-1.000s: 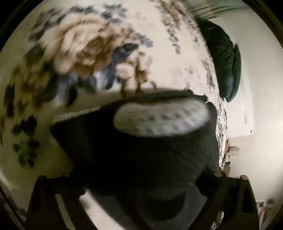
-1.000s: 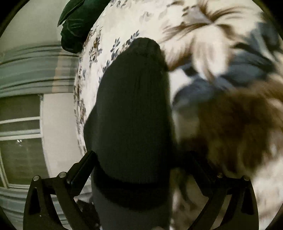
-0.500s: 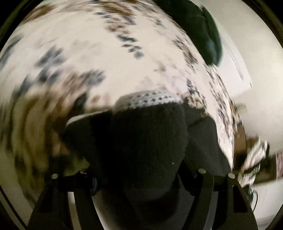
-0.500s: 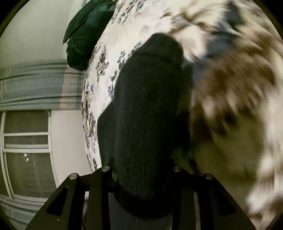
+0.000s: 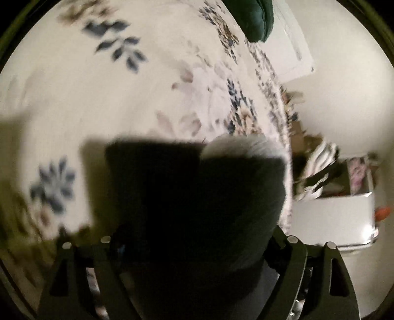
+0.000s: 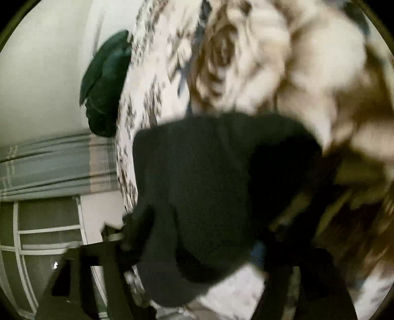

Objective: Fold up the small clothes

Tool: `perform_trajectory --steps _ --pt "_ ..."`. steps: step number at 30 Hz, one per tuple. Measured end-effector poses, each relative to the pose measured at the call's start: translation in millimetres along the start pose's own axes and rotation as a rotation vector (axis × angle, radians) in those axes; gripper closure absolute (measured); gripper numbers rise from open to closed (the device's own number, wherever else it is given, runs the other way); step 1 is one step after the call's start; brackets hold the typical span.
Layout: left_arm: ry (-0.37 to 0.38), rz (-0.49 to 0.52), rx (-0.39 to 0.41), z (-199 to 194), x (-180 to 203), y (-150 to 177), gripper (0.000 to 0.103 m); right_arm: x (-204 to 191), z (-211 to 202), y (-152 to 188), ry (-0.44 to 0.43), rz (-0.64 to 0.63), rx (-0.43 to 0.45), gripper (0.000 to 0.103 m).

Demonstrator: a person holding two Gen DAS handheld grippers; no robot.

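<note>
While the left wrist view is smearing with motion, the left gripper is filling the bottom of the frame with a dark knitted sock with a pale speckled toe bunched between its black fingers. Its jaws are opening, and the sock is sitting between them; whether the pads are still pressing on the cloth, I cannot tell, since the fabric is hiding them. The sock is lying over the cream bedspread with blue and brown flowers, its pale toe pointing toward the right of centre. A dark green cushion is resting at the top edge, and a white box is standing beyond the bed's edge at the right.

In the right wrist view, the right gripper is showing its fingers at the lower left, blurred, with the same sock spreading across the centre and bottom. These jaws are opening too, the cloth lying between them; contact at the pads is again hidden. The green cushion is sitting at the upper left, above a window at the lower left.

Judging from both views, the fold is being laid down. To do it well, both ends should be settling flat on the bedspread with edges lining up before the fingers are drawing clear, and each gripper should be backing out along the cloth rather than lifting, so nothing is snagging.
</note>
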State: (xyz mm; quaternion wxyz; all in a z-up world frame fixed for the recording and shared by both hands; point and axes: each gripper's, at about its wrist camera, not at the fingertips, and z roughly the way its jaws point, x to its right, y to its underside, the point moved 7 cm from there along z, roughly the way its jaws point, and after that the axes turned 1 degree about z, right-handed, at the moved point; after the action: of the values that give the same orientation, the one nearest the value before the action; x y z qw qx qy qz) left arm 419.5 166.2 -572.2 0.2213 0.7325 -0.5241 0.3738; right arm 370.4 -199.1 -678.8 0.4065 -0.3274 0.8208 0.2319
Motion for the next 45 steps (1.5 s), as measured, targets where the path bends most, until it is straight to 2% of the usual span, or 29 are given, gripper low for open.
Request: perform_trajectory --steps 3,5,7,8,9,10,11,14,18,23,29,32,36,39,42,43,44,45 --pt "0.057 -0.067 0.040 2 -5 6 0.016 11 14 -13 -0.016 0.041 -0.017 0.017" --pt "0.051 -0.076 0.049 6 -5 6 0.015 13 23 -17 -0.014 0.034 -0.029 0.015" --pt "0.014 -0.026 0.067 12 4 3 0.015 7 33 -17 -0.007 0.005 -0.032 0.015" --pt "-0.005 0.005 0.074 14 11 1 0.016 3 37 -15 -0.001 -0.009 -0.025 0.019" --pt "-0.021 0.037 0.085 13 18 -1 0.021 -1 41 -13 0.021 -0.030 -0.013 0.026" --pt "-0.032 0.060 0.092 11 22 -3 0.032 0 41 -11 0.038 -0.038 -0.007 0.050" --pt "-0.040 0.089 0.095 9 28 -5 0.038 -4 40 -10 0.027 -0.037 0.006 0.056" --pt "-0.039 0.138 0.098 1 36 -7 0.042 -18 32 -6 0.015 -0.061 0.046 0.063" --pt "-0.022 0.166 0.103 -3 55 -25 0.043 -44 20 3 0.001 -0.098 0.081 0.065" --pt "0.008 0.272 0.090 0 107 -59 0.043 -91 11 -9 -0.047 -0.119 0.144 0.065" --pt "0.052 0.415 0.048 33 190 -117 0.043 -132 -21 -67 -0.136 -0.137 0.267 0.065" --pt "0.060 0.486 0.005 74 232 -154 0.043 -140 -31 -105 -0.165 -0.123 0.330 0.065" --pt "0.056 0.550 -0.045 130 256 -188 0.043 -140 -30 -160 -0.182 -0.097 0.402 0.065" --pt "0.027 0.558 -0.092 181 248 -206 0.043 -127 -18 -202 -0.165 -0.074 0.437 0.065" --pt "-0.091 0.525 -0.161 234 210 -212 0.042 -99 2 -237 -0.100 -0.038 0.430 0.065" --pt "-0.119 0.515 -0.168 241 205 -212 0.040 -84 13 -247 -0.052 -0.013 0.405 0.063" --pt "-0.105 0.489 -0.166 244 197 -214 0.036 -74 19 -253 -0.017 0.005 0.388 0.054" --pt "-0.087 0.469 -0.164 243 196 -215 0.035 -64 24 -258 0.029 0.021 0.365 0.050"
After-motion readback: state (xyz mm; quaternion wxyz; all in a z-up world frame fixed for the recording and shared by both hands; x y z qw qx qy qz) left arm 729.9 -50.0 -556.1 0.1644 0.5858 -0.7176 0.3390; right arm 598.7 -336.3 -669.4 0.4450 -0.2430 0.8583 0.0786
